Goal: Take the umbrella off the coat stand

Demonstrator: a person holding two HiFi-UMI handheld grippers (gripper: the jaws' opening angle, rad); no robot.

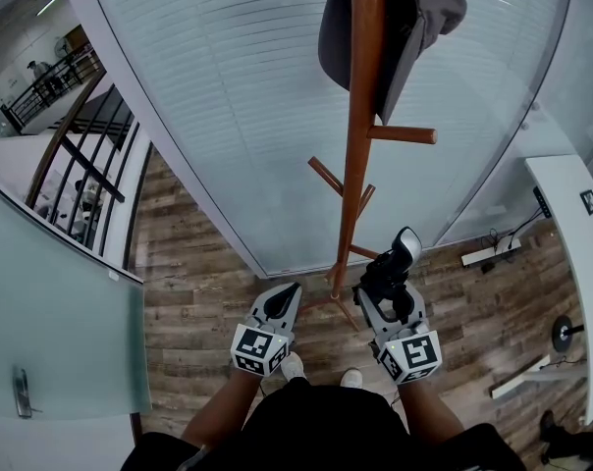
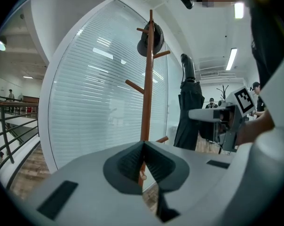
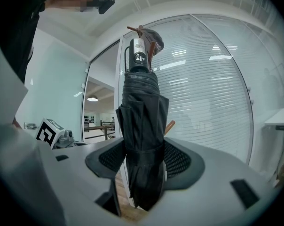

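A folded black umbrella (image 3: 142, 126) stands upright between my right gripper's (image 3: 143, 161) pads, which are shut on its canopy, handle end up. In the head view the umbrella (image 1: 390, 268) and right gripper (image 1: 383, 297) are just right of the wooden coat stand (image 1: 355, 165), apart from its pegs. A grey hat (image 1: 414, 18) hangs at the stand's top. My left gripper (image 1: 285, 292) is left of the pole, and its jaws (image 2: 143, 161) are shut on nothing. From the left gripper view the stand (image 2: 146, 93) rises ahead, with the held umbrella (image 2: 189, 112) to its right.
A curved frosted-glass wall (image 1: 228, 116) stands behind the stand. A white desk (image 1: 571, 224) is at the right, with a power strip (image 1: 488, 253) on the wooden floor. A railing (image 1: 90, 155) and glass door (image 1: 61, 332) lie to the left. People stand far off.
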